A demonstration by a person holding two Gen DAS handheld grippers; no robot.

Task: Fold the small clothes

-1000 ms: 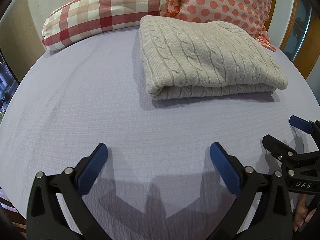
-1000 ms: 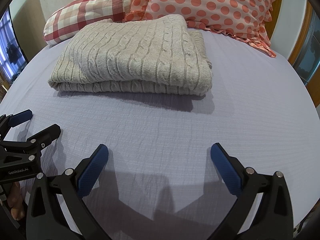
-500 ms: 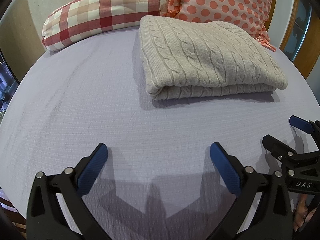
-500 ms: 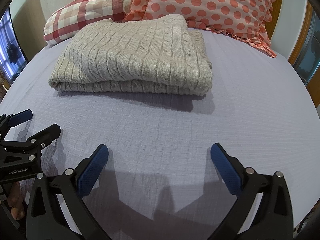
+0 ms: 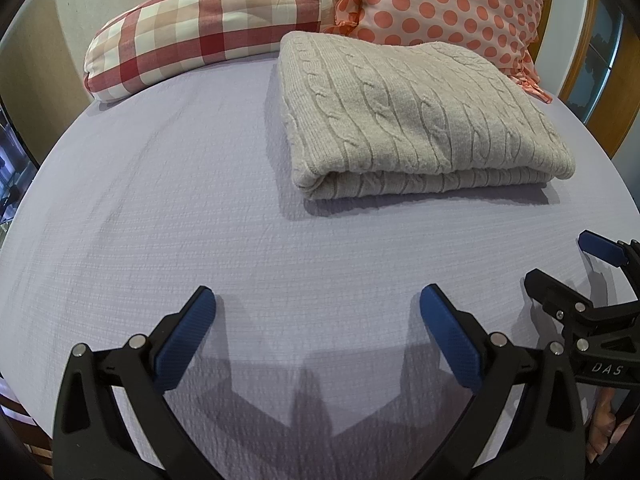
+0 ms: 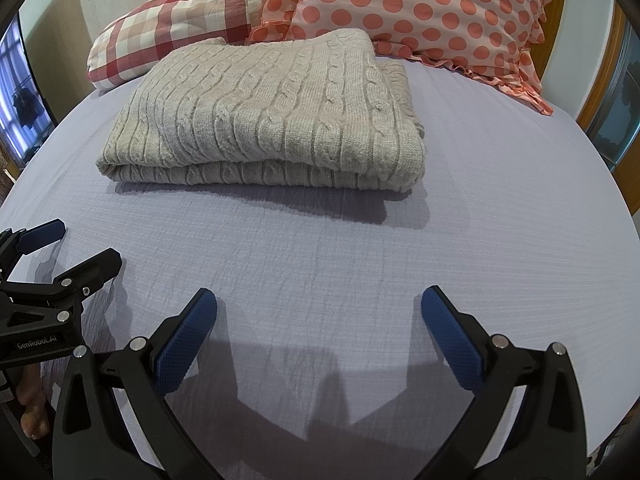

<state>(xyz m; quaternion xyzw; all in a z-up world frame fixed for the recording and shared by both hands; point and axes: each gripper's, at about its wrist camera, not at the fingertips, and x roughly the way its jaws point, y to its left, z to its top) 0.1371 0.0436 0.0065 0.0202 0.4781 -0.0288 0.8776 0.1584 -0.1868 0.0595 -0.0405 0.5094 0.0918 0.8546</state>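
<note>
While both spread wide, left hand-held gripper reads "GenRobot.AI", right hand-held gripper "DAS"

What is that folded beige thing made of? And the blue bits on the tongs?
The folded sweater looks like soft knitted yarn, maybe wool or cotton: raised cable twists and a slightly fuzzy surface show. The blue pads on the right tongs look like matte rubber or plastic with a fine dotted grip texture; the pictures cannot settle which.
</note>
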